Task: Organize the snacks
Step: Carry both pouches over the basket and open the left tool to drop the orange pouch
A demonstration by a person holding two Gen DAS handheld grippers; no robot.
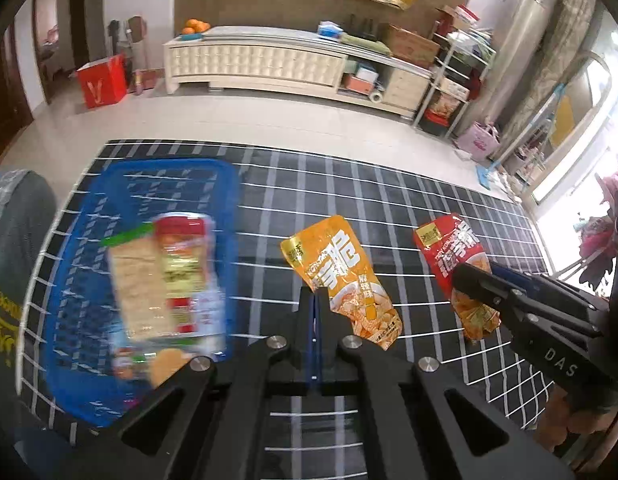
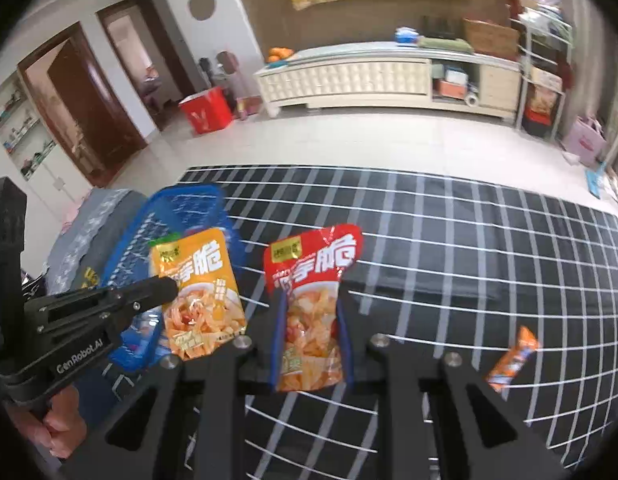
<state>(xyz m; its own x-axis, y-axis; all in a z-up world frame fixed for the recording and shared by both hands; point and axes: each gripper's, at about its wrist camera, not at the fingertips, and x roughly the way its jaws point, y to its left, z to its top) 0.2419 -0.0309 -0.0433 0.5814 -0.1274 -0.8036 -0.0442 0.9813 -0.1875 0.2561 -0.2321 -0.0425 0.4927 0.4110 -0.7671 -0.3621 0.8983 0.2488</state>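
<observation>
Black gripper linkage fills the bottom of both views. Low in the centre of the left wrist view, the left gripper (image 1: 316,300) has its fingers pressed together on the edge of an orange snack pouch (image 1: 345,280), which hangs beside them clear of the checked cloth (image 1: 389,200). In the right wrist view the right gripper (image 2: 311,336) pinches a red snack pouch (image 2: 309,280) between its blue pads, the pouch upright at frame centre. A blue basket (image 1: 89,208), at the left of the left wrist view, already holds several packets. To finish well, I'd say carry each pouch over the basket's rim before letting go, one at a time. A small orange wrapped snack (image 2: 513,360) lies on the cloth, lower right.
</observation>
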